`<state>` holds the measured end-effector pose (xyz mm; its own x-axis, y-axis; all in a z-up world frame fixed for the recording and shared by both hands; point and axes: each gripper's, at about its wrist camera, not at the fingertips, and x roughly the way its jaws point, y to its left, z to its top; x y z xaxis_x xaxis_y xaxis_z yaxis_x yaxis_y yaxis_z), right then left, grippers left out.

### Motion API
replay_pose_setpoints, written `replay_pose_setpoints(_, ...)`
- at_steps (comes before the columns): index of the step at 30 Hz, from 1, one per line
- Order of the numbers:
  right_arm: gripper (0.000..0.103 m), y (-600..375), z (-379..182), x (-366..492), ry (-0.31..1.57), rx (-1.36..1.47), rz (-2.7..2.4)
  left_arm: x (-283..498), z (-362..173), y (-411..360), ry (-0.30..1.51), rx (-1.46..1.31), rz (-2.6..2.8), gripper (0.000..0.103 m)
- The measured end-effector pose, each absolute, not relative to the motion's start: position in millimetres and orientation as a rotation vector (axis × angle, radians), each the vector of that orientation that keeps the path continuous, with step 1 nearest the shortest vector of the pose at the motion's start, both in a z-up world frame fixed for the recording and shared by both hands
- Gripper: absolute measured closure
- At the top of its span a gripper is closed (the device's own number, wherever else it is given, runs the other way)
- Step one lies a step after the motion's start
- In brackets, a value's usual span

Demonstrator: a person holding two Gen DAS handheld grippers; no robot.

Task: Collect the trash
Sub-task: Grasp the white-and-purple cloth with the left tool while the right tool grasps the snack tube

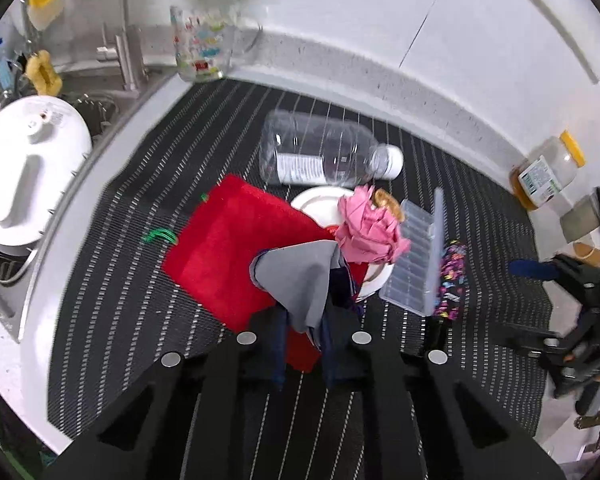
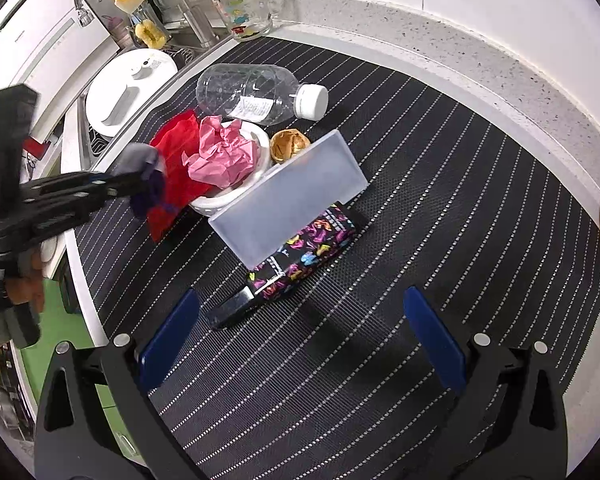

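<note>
A: Left tongs (image 1: 304,320) nearly shut, pads pinching a grey cloth (image 1: 300,276). Fabric bunches up between the pads and drapes forward over the red cloth (image 1: 228,248) just ahead. Grip reads firm, though the fold hides the contact line.

B: Right tongs (image 2: 300,344)?

A: Wide apart, blue pads (image 2: 434,340) spread, nothing between them. They hang above the striped mat (image 2: 440,184) on the tabletop, touching nothing.

B: Where's the trash from there?

A: Straight ahead of the right tongs: a patterned wrapper or small box (image 2: 304,256), nearest. Leaning over it, a clear plastic case (image 2: 292,196). Beyond that, a white bowl (image 2: 260,148) holding crumpled pink paper (image 2: 224,156), with a brown shell-like scrap (image 2: 288,146) just beside the bowl. Farthest off, an empty clear bottle (image 2: 256,96) on its side, white cap on.

B: Handling?

A: My reading only. Pink paper: very light, soft, crushes under the pads; take it at the thickest bulge on top. Bottle: light, smooth, round, likely to roll or squirt out; the neck below the cap looks the safest hold. Grey cloth: limp, no weight, won't slip if enough fabric is gathered. Bowl looks rigid, possibly breakable; avoid knocking it when lifting the paper.

B: Case trash?

A: Cannot tell.
</note>
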<state>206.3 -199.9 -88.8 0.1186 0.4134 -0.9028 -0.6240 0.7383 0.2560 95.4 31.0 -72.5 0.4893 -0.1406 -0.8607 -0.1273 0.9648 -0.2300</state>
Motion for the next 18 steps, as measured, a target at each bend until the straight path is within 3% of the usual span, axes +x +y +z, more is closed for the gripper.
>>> replay_pose_setpoints(6,0.003,-188.3,-108.2,205.5,1.286,-0.164,0.692,77.7,-39.8,42.2,1.008,-0.26,-0.023,0.089)
replay_pose_setpoints(13,0.005,-170.0,-127.8,199.3,1.283,-0.185,0.596,67.1,-37.5,58.3,1.002,-0.25,-0.032,0.089)
replay_pose_setpoints(14,0.008,-167.4,-128.0,199.4,1.273,-0.2,0.579,65.6,-38.8,61.2,1.006,-0.253,-0.033,0.089)
replay_pose_setpoints(16,0.032,-163.8,-126.8,200.6,1.259,-0.241,0.548,62.0,-40.3,65.7,1.009,-0.257,-0.034,0.089)
replay_pose_setpoints(18,0.042,-164.6,-125.0,203.0,1.263,-0.255,0.531,59.4,-41.1,69.1,1.009,-0.264,-0.037,0.089)
